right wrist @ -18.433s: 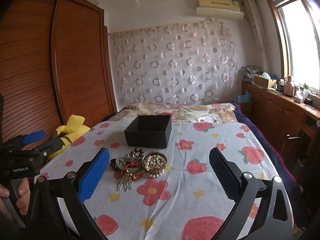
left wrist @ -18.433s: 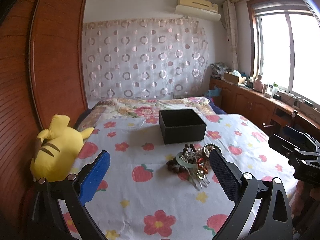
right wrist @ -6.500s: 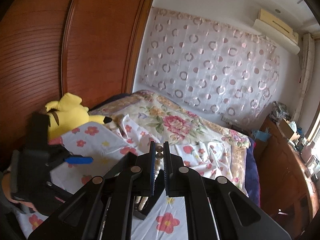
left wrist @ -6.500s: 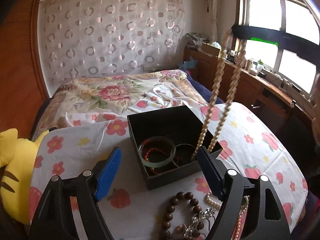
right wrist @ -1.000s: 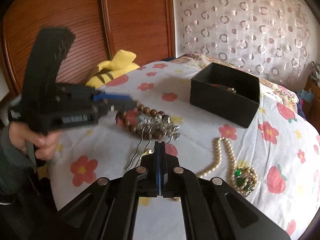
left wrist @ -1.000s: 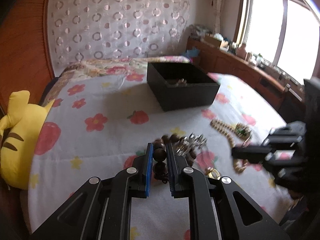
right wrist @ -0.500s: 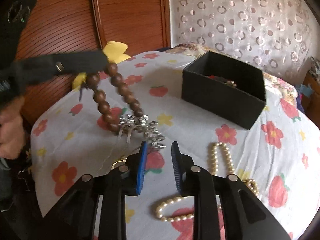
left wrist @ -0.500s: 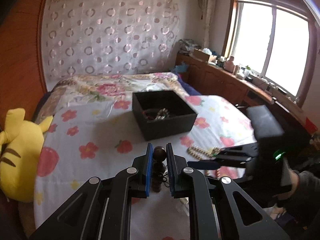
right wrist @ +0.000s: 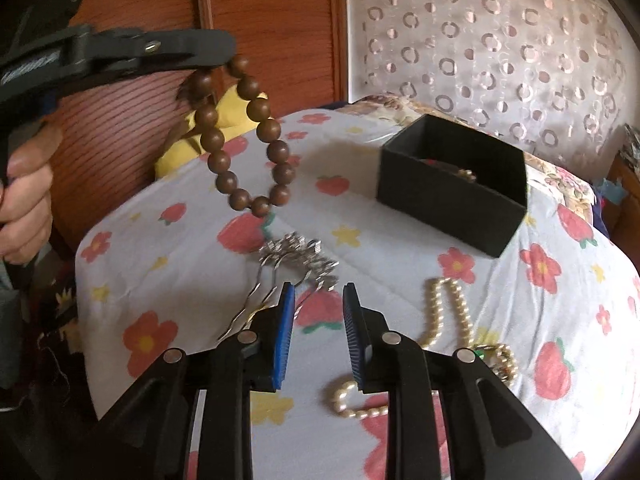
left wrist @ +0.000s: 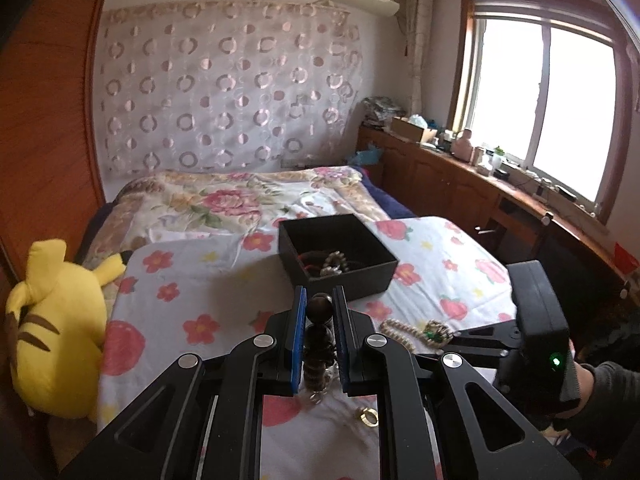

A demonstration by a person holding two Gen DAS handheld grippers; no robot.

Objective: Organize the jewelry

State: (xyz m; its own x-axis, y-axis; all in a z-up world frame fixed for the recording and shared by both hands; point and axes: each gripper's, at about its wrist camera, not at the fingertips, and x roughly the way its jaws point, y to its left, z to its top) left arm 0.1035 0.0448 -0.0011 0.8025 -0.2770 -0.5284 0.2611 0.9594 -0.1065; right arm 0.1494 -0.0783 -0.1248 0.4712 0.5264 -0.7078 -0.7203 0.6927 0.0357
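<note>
My left gripper (left wrist: 319,307) is shut on a brown wooden bead bracelet (right wrist: 244,136), which hangs in a loop in the air above the flowered bedsheet (right wrist: 192,280). The right wrist view has the left gripper (right wrist: 224,54) at the upper left, gripped by a hand. My right gripper (right wrist: 319,294) is open a little, low over the sheet, with nothing between its pads. A silver hair comb (right wrist: 294,254) lies just ahead of it, and a pearl necklace (right wrist: 444,312) lies to its right. The black box (right wrist: 452,184) stands behind with jewelry inside.
A small gold ring (left wrist: 367,416) lies on the sheet near my left gripper. A yellow plush toy (left wrist: 56,332) sits at the bed's left edge by the wooden wardrobe (right wrist: 280,20). A wooden counter (left wrist: 500,200) runs under the window at right.
My left gripper has risen with the bead bracelet, lifting it off the sheet and clear of the hair comb. My right gripper went from shut to slightly open.
</note>
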